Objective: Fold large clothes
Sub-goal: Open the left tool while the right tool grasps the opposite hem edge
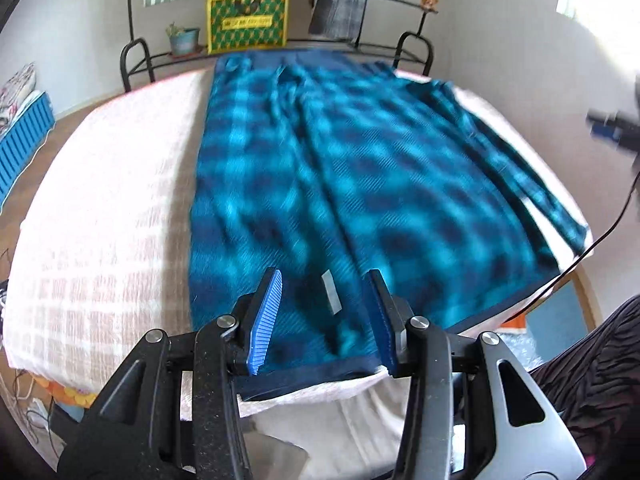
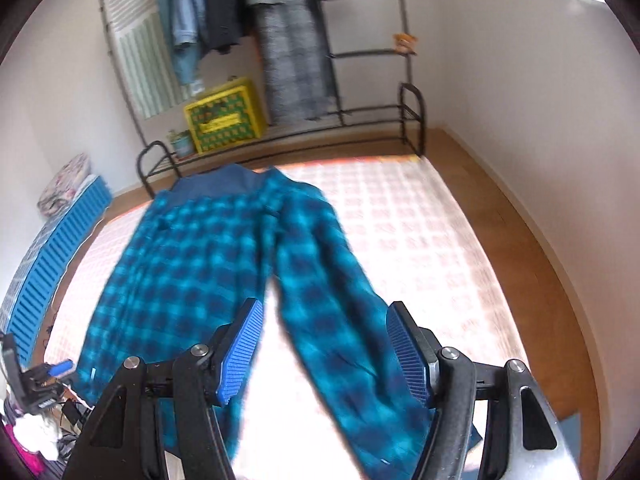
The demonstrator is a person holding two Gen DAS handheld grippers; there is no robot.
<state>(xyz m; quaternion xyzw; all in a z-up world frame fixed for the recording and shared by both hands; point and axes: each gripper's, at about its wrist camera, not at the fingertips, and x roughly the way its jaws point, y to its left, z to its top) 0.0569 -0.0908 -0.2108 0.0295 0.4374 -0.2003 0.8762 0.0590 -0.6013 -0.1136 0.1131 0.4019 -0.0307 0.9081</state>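
A large blue and dark-blue plaid garment [image 1: 320, 168] lies spread on the pink-checked bed cover [image 1: 112, 200], its dark near hem at the bed's edge. My left gripper [image 1: 324, 320] hovers over that hem near a white label [image 1: 332, 292], jaws apart with nothing pressed between them. In the right wrist view the garment [image 2: 192, 264] shows a dark waistband at the far end and two legs splayed toward me. My right gripper [image 2: 328, 344] stands open above the gap between the legs, beside the right leg [image 2: 340, 320]. Both views are motion-blurred.
A black metal rack [image 1: 136, 60] stands beyond the bed with a yellow-green box [image 1: 248, 20], a potted plant [image 1: 184, 40] and hanging clothes [image 2: 288, 60]. A blue slatted crate [image 1: 24, 136] sits left. A black cable [image 1: 600, 240] crosses the right. Wooden floor [image 2: 520, 220] borders the bed.
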